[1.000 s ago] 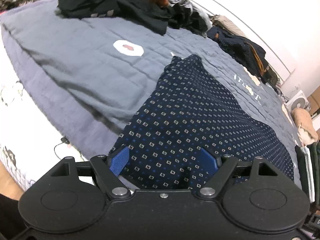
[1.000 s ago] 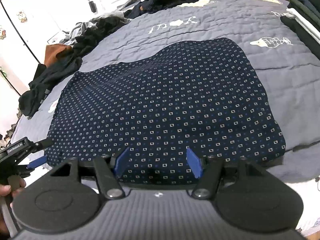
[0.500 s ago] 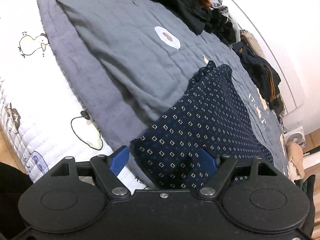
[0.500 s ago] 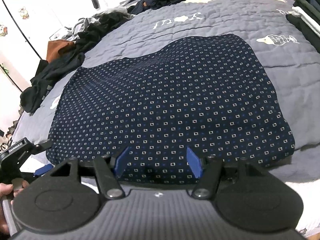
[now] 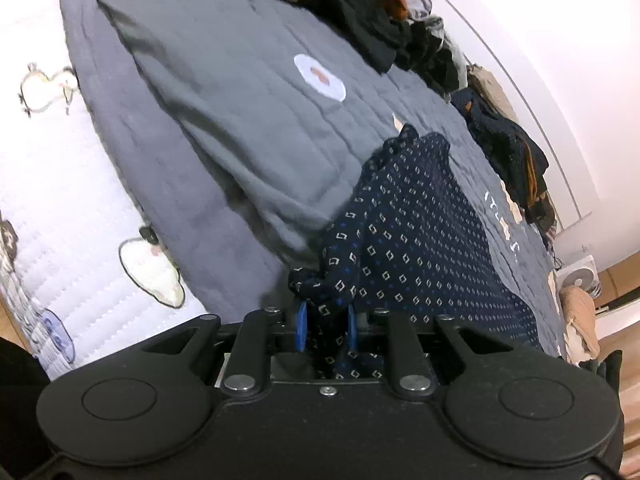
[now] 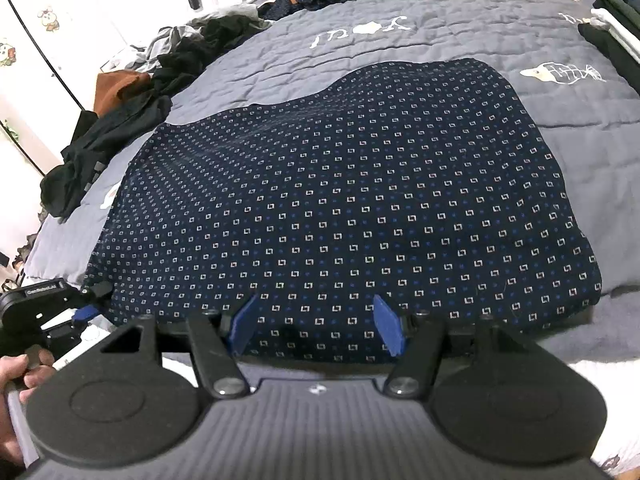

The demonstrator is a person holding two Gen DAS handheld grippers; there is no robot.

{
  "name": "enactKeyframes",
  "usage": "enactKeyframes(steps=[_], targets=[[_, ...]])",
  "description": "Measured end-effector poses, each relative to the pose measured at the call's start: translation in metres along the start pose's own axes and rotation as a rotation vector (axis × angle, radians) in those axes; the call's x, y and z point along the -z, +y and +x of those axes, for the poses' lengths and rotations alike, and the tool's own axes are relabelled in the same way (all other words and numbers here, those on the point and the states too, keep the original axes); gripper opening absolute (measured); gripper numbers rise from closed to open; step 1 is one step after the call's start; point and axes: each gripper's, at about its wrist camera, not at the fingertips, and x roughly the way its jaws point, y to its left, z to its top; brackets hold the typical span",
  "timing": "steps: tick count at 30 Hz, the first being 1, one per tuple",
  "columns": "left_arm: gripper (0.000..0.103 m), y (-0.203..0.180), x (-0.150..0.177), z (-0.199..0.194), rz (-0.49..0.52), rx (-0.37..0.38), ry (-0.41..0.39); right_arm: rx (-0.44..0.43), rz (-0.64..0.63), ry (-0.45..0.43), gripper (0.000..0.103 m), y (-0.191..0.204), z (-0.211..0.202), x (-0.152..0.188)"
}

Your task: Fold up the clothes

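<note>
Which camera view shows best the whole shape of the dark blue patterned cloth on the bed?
The right wrist view: the patterned cloth lies spread there with all its edges visible. The left wrist view shows only one side of it, foreshortened, its corner bunched between the closing jaws of the left tool.

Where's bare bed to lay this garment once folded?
Free quilt lies beyond the navy garment, around the lettering and fish patch. Crowded: dark clothes heap on the left, stacked clothes along the right edge.
</note>
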Motion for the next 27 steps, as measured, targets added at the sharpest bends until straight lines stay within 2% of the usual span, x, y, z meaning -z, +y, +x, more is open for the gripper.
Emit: enactKeyframes(steps=[2,7,11,14,17,24,26,27], targets=[[0.034,0.0,0.001,0.005,-0.001,-0.008,0.008,-0.001,-0.003,0.002,0.063,0.001,0.001,0.0],[0.034,-0.002,0.004,0.009,0.011,0.007,0.007,0.001,-0.011,0.012,0.063,0.003,0.003,0.002],[0.017,-0.007,0.003,-0.004,0.028,0.04,-0.048,0.001,-0.017,0.012,0.063,0.006,0.003,0.005],[0.016,-0.016,0.004,-0.021,0.064,0.108,-0.11,-0.001,-0.017,0.008,0.063,0.005,0.002,0.005],[0.016,-0.026,0.005,-0.026,0.121,0.136,-0.135,-0.002,-0.016,0.006,0.063,0.003,0.002,0.004],[0.02,-0.02,0.006,-0.007,0.077,0.07,-0.069,-0.005,-0.012,0.013,0.063,0.003,0.003,0.003],[0.031,-0.015,0.006,-0.001,0.051,0.058,-0.051,-0.005,-0.011,0.015,0.063,0.002,0.004,0.003],[0.031,-0.013,0.006,0.0,0.034,0.061,-0.048,-0.006,-0.011,0.016,0.063,0.002,0.004,0.002]])
